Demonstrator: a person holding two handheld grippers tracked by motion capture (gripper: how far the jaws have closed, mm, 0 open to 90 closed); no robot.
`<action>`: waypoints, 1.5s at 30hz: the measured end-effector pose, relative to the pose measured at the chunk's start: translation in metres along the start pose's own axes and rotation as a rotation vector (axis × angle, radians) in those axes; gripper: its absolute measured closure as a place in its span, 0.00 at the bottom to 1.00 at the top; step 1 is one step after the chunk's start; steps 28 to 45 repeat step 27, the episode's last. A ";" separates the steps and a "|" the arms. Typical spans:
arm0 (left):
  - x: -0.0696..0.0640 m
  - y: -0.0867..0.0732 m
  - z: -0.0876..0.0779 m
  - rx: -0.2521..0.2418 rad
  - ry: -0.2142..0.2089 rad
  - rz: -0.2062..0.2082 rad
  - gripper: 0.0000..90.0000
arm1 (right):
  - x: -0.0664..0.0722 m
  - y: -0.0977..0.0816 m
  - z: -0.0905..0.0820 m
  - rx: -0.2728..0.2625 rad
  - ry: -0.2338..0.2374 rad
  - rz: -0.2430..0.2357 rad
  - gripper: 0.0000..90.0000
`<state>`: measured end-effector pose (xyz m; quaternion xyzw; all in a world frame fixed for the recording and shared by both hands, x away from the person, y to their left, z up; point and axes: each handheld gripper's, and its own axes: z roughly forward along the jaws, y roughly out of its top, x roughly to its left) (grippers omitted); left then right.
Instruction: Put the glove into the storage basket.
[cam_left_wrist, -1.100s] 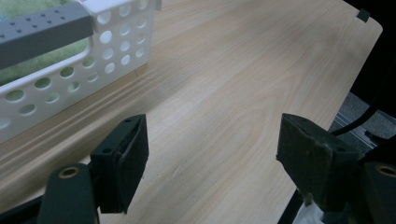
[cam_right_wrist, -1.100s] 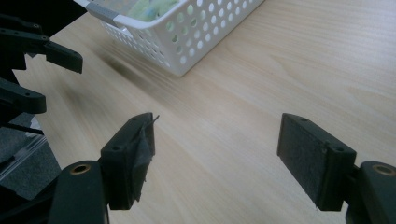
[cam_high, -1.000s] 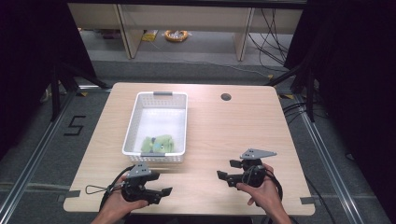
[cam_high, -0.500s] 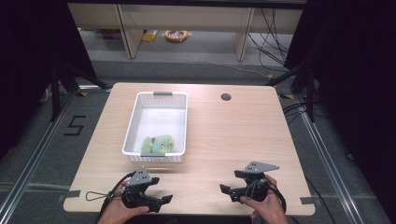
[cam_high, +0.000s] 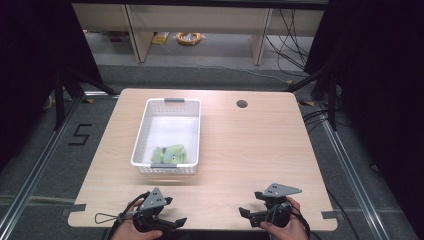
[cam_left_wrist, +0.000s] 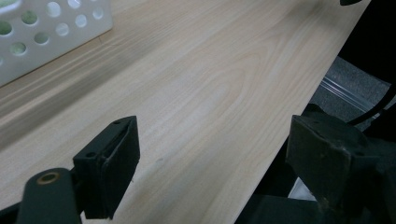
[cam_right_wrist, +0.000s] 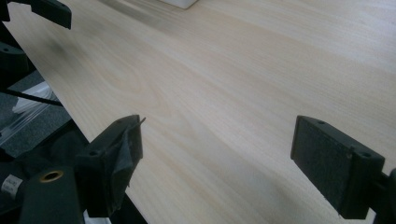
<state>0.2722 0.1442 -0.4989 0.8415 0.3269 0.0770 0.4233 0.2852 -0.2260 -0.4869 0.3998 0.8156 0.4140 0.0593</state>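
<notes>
the left tongs (cam_high: 167, 220) sit at the near edge of the bench (cam_high: 250, 145), jaws spread wide and gripping nothing; in the left gripper view the two black pads frame bare wood, one of them hanging past the bench edge over the floor. the right tongs (cam_high: 255, 214) are likewise released, jaws apart with only plain grain between them in the right gripper view, and they too rest low by the near edge, well apart from the left pair. both are held close to the person's body, pointing inward toward each other rather than at the work, which reads as a resting or ready pose, not a reach. farther out, left of centre, stands the white basket (cam_high: 196, 134), long side running away from the person, its perforated wall (cam_left_wrist: 51, 32) catching the corner of the left gripper view. the green soft toy (cam_high: 169, 154) lies inside it at the near end, against the front wall, so it is the closest thing to the left tongs and probably the easier pick for that side. beyond, a round cable hole (cam_high: 242, 104) marks the far part of the bench, which carries nothing else.
</notes>
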 end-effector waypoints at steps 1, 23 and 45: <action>-0.002 -0.001 0.000 -0.003 -0.006 -0.020 0.19 | 0.001 -0.001 -0.001 0.001 -0.011 -0.006 0.19; -0.003 -0.003 0.003 0.018 -0.023 -0.027 0.19 | 0.004 -0.015 -0.003 0.035 -0.037 -0.035 0.19; 0.000 -0.003 0.004 0.020 -0.013 -0.010 0.19 | 0.004 -0.015 -0.003 0.035 -0.039 -0.037 0.19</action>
